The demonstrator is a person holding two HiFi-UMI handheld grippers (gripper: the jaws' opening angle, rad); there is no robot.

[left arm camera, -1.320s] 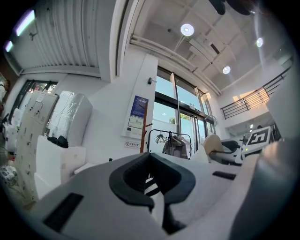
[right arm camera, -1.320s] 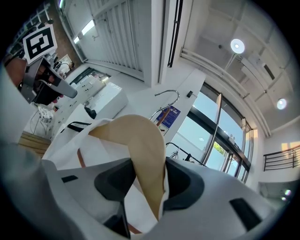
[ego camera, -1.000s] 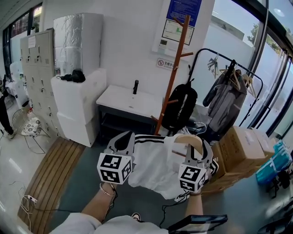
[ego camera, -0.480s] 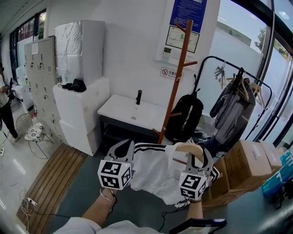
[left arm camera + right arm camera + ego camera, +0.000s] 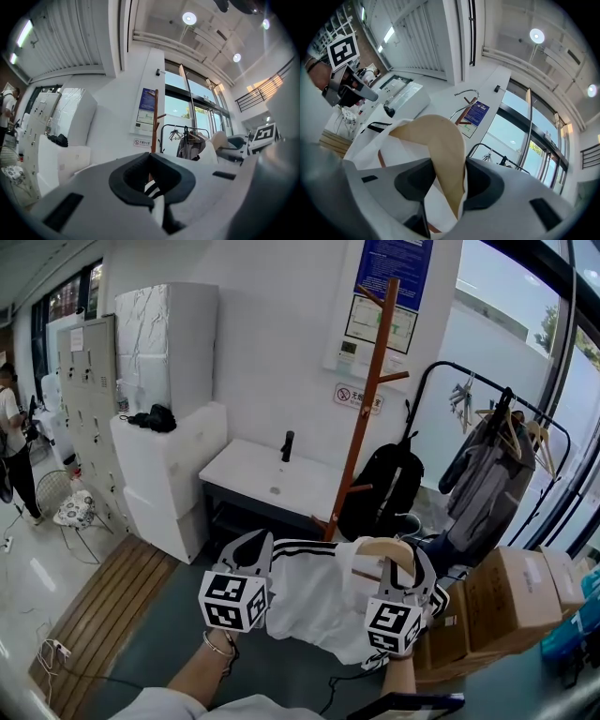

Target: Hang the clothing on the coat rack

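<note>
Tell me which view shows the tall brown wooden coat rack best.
Head view: the wooden coat rack stands nearly whole. Left gripper view shows only its upper pole; right gripper view shows barely a brown sliver.

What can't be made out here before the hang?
Coat rack base: head view, behind the white shirt.
Wall poster print: head view, too small; top cut by the edge.
Most of the shirt: left gripper view, blocked by the left gripper itself; only a striped bit shows between its fingers.
Person at left: head view, cut by the edge.
</note>
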